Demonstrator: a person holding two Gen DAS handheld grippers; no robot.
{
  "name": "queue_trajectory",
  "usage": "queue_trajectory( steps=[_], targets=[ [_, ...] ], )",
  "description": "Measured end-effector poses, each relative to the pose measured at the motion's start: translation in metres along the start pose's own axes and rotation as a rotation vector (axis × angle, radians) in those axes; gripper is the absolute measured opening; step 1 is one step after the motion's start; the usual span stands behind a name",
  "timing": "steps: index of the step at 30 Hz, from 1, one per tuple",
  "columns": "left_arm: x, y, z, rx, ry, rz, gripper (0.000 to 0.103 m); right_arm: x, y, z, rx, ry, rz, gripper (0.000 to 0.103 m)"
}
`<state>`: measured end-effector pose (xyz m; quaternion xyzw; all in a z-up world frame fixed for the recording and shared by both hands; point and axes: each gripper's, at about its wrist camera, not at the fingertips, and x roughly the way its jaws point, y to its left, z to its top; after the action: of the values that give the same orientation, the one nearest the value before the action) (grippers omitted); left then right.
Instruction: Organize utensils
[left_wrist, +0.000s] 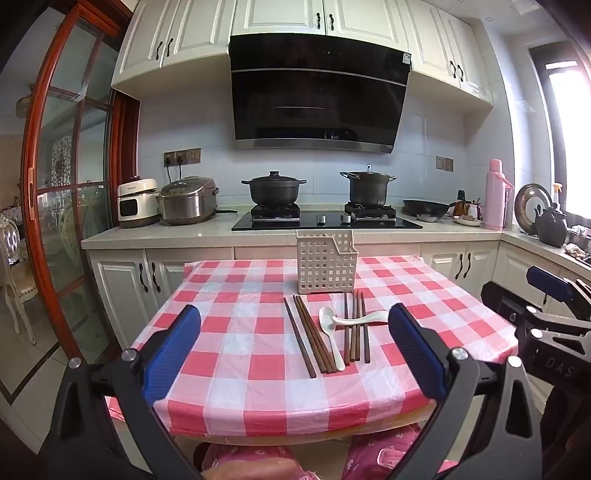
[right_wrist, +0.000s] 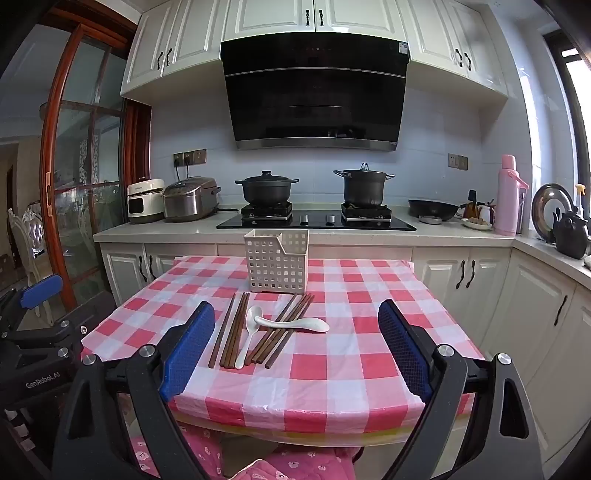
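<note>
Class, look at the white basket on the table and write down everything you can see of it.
The white basket is a small rectangular holder, apparently plastic, with walls pierced by a grid of square holes. Its rim steps down on one side, leaving a lower front edge. It stands upright near the far end of the checked tablecloth, just behind the chopsticks and white spoons, apart from them. Nothing shows above its rim; its inside is hidden.
</note>
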<state>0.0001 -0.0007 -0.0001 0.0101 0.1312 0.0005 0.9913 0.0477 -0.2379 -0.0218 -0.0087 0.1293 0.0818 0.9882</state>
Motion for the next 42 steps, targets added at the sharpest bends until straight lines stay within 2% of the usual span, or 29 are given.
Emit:
queue_trajectory(
  steps=[42],
  targets=[
    [-0.0053,-0.0033,0.0014,-0.001,-0.004,-0.01,0.098,0.001,0.0007,-0.0023,0.009,0.001,0.009,0.085]
  ],
)
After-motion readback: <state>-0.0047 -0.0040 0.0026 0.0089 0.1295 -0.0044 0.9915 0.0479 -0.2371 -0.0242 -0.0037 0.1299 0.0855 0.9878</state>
